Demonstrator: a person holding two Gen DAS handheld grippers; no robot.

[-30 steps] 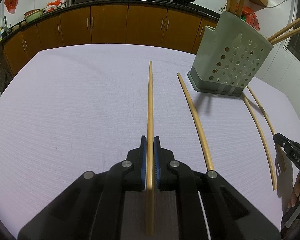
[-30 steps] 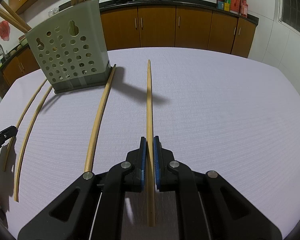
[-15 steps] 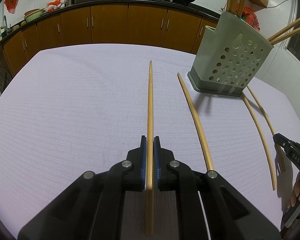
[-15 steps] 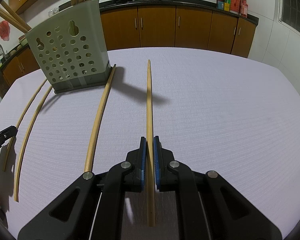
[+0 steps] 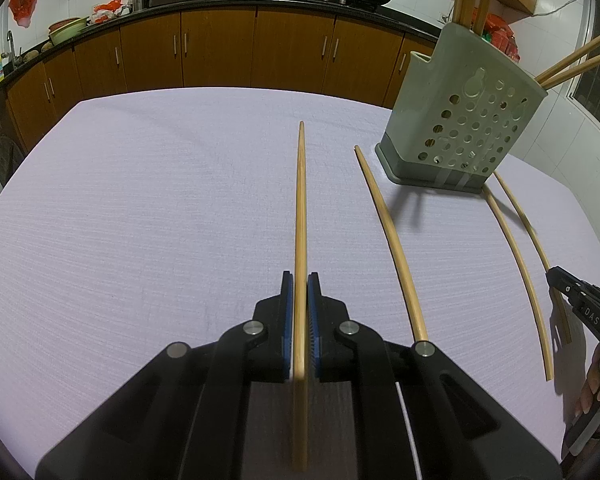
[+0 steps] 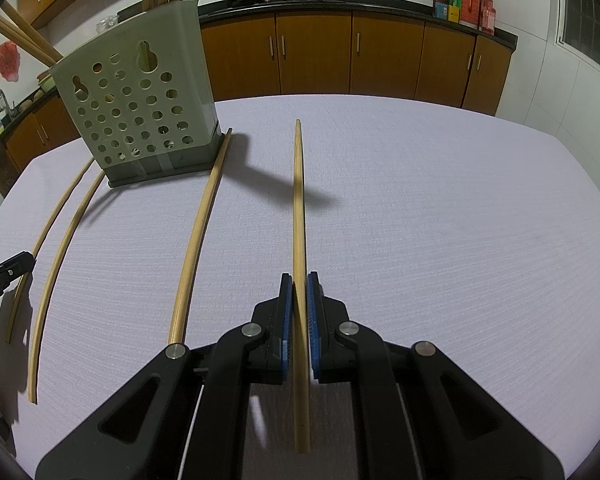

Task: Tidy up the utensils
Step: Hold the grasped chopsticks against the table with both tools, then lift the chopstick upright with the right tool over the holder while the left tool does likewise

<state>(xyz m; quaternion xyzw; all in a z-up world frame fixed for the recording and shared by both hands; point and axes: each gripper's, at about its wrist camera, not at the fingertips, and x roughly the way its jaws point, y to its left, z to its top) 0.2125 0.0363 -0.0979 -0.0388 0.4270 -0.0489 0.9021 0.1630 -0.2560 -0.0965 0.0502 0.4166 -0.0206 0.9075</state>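
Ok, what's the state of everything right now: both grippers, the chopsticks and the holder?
left gripper: shut on the left chopstick.
right gripper: shut on the right chopstick.
first loose chopstick: lying flat on the cloth, left of the holder.
second loose chopstick: lying flat, on the holder's other side.
holder: upright, more chopsticks standing in it.

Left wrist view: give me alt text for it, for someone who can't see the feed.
The left gripper has its jaws shut on a bamboo chopstick pointing away over a white tablecloth. Three more chopsticks lie to its right beside a perforated green utensil holder that already has chopsticks in it. The right gripper shows at the right edge.
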